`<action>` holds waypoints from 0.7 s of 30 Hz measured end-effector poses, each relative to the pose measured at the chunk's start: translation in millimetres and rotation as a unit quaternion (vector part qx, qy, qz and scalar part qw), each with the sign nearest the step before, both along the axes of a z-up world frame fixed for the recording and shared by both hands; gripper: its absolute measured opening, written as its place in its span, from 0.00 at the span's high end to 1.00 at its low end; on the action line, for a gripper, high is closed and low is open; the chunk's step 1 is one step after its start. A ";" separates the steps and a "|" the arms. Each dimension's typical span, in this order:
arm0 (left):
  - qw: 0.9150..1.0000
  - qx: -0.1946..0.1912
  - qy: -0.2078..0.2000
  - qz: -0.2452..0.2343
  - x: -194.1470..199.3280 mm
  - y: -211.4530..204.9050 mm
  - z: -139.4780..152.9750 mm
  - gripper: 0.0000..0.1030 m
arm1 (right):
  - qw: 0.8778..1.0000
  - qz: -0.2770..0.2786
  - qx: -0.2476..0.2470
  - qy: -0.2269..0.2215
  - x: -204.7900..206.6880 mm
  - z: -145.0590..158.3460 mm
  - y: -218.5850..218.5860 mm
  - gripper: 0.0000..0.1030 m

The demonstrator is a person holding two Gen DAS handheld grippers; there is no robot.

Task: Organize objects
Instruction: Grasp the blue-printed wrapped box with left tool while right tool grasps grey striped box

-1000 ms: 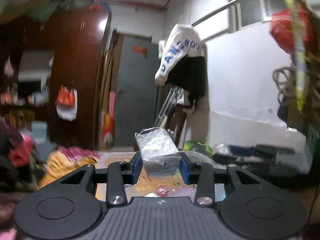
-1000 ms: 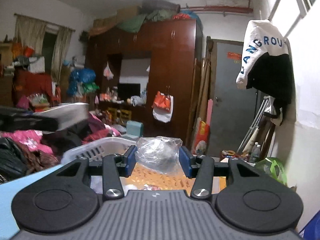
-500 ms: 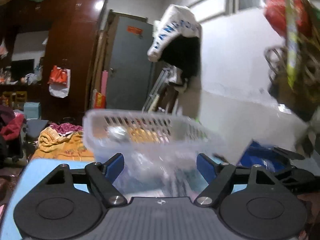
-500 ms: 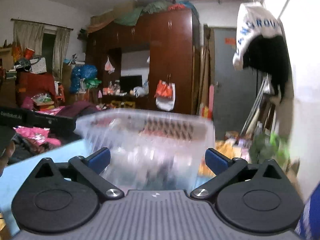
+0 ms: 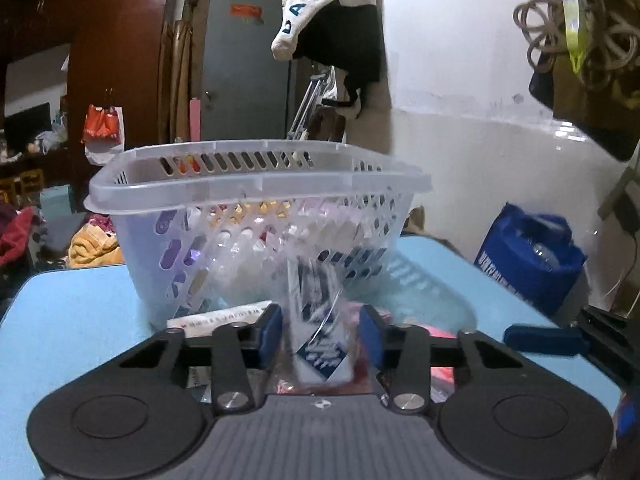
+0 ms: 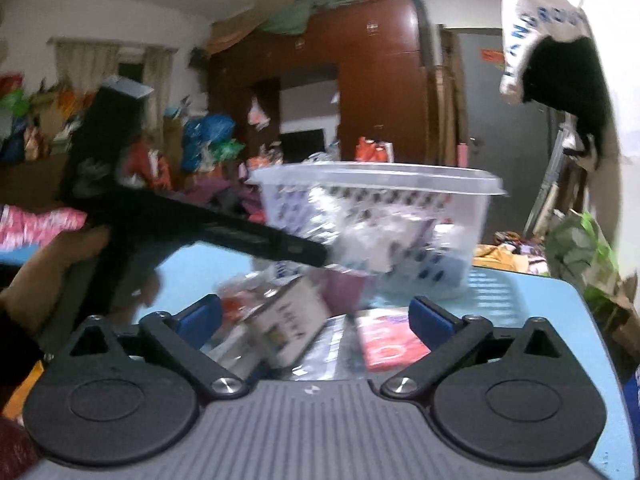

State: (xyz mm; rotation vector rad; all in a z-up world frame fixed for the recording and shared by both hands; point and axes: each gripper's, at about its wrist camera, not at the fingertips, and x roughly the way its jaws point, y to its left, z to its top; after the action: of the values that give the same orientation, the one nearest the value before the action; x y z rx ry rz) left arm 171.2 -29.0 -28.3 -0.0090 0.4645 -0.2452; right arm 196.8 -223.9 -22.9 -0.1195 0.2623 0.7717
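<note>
Right now your left gripper (image 5: 320,338) has its blue pads (image 5: 271,334) drawn in narrow on either side of a clear-wrapped packet (image 5: 320,320) with blue and white print, which stands upright between them; the wrapper blurs at the edges, so whether both pads actually press it is hard to tell, though it looks held. Just beyond that packet sits the translucent plastic basket (image 5: 260,178) on the light blue table (image 5: 64,312), its slotted walls showing pale packets and purple shapes inside. A white printed card (image 5: 218,318) lies flat at the foot of the basket, near your left finger. Your right gripper (image 6: 314,318) stands wide apart with nothing between its pads, hovering over a loose scatter on the table: a white box (image 6: 290,328) tilted on its edge, a pink packet (image 6: 390,342) lying flat to its right, and crinkled clear plastic around them. From that right wrist view the basket (image 6: 376,178) stands just behind the scatter, and the left gripper (image 6: 192,228) crosses the left part of the frame as a dark bar, your left hand (image 6: 52,272) wrapped around its handle. That whole view is motion-blurred, so the prints on the packets cannot be read.
</note>
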 end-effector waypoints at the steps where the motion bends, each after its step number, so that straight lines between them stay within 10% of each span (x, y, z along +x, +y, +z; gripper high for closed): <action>1: 1.000 0.002 -0.002 0.001 -1.8 -0.7 -2.2 0.60 | 1.000 0.003 -0.012 -0.003 -0.2 -1.5 7.5 0.09; 13: 0.999 -0.030 -0.023 0.001 -16.1 16.7 -4.4 0.61 | 0.999 -0.009 0.023 0.033 12.2 -20.3 12.1 0.67; 21: 0.999 -0.048 -0.021 0.005 -19.8 24.2 -9.8 0.60 | 0.998 -0.034 0.037 0.029 -1.3 -21.8 -6.6 0.76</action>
State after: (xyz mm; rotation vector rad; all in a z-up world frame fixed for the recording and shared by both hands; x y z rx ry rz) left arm 151.4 -4.8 -38.0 -0.1007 0.4098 -0.2572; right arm 195.4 -230.5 -44.7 -0.0189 0.2910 0.7175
